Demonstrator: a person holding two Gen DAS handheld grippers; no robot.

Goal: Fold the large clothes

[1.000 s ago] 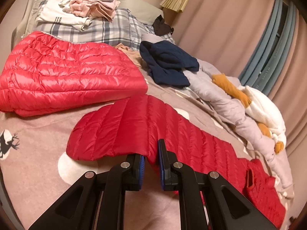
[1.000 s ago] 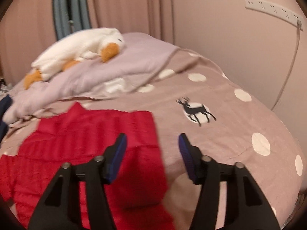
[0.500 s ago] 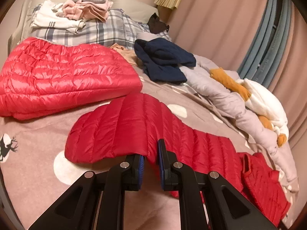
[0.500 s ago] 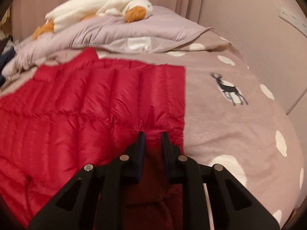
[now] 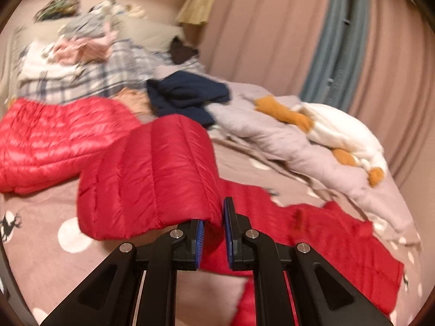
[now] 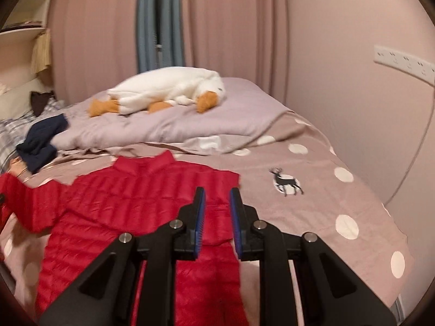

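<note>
— Left gripper [image 5: 213, 228] is pinching the sleeve [image 5: 152, 179] of the red down jacket [image 6: 141, 212], its blue pads clamped on the cuff edge and the quilted panel rising just ahead of the fingers.

— Why is it carrying the sleeve off the bed cover [image 6: 312, 212]?

— Probably so the sleeve is swinging over the jacket's body, which is lying beyond and to the gripper's right.

— And the right gripper [image 6: 217, 214]?

— Its jaws are standing narrowly apart, gripping nothing that I can see; it is hovering above the jacket's near right edge, the collar lying ahead of it.

— Anything crowding them?

— An already folded red jacket [image 5: 49, 141] is sitting ahead-left of the left gripper; the plush goose [image 6: 168, 87] is resting well ahead of the right one.
</note>
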